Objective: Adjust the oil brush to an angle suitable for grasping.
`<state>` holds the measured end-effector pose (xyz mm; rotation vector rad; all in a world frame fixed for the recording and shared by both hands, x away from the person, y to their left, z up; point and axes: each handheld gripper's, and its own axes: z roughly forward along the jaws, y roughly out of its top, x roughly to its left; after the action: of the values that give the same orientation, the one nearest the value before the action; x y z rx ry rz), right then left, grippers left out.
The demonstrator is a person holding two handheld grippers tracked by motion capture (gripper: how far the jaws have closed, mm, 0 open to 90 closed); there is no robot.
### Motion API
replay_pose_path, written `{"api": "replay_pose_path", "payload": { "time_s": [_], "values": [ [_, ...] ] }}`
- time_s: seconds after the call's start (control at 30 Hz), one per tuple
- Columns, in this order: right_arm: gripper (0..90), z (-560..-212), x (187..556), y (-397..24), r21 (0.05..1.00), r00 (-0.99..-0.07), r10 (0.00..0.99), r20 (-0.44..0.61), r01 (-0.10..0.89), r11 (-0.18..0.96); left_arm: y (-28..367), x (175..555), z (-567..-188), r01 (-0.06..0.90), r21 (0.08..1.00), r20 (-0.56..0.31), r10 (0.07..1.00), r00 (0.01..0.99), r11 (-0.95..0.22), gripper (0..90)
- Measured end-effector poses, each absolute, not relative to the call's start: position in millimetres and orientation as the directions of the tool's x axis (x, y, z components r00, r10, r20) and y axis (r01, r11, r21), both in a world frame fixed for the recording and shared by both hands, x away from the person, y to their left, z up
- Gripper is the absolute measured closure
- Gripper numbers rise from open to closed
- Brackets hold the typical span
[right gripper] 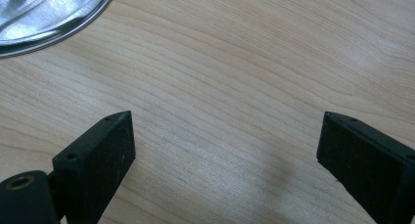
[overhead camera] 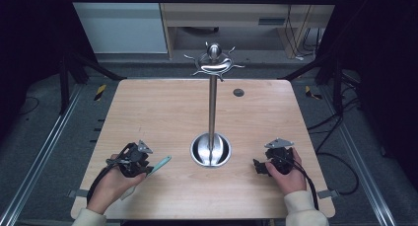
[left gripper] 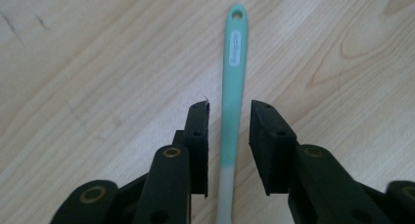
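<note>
Two grippers low in frame: left gripper slack around mint spatula handle, pads clear; right gripper gaping over bare table.

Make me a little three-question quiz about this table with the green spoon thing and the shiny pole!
1. True or false: the mint-green utensil handle lies between the jaws of the left gripper.
2. Where does the metal stand rise from? A) a wooden box B) a round shiny base C) a blue bowl
3. Fill in: the jaws of the right gripper are wide ____ over the bare wooden table.

Key:
1. True; there are gaps on both sides, so the pads do not press on it.
2. B; the hooks sit at its top.
3. open; nothing is between them.
</note>
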<state>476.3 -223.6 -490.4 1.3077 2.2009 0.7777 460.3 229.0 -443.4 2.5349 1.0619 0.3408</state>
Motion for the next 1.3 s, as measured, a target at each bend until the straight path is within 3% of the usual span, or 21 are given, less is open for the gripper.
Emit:
{"api": "replay_pose_path", "payload": {
  "time_s": [0.57,1.3],
  "values": [
    [7.9,-491,476,-223,0.673,-0.440,0.892,-0.099,0.631,0.386,231,460,-456,0.653,0.277,0.064,0.692,0.719,-0.704,66.1],
    [7.9,-491,476,-223,0.673,-0.438,0.894,-0.097,0.633,0.383,232,467,-463,0.654,0.224,0.038,0.677,0.735,-0.722,76.7]
  ]
}}
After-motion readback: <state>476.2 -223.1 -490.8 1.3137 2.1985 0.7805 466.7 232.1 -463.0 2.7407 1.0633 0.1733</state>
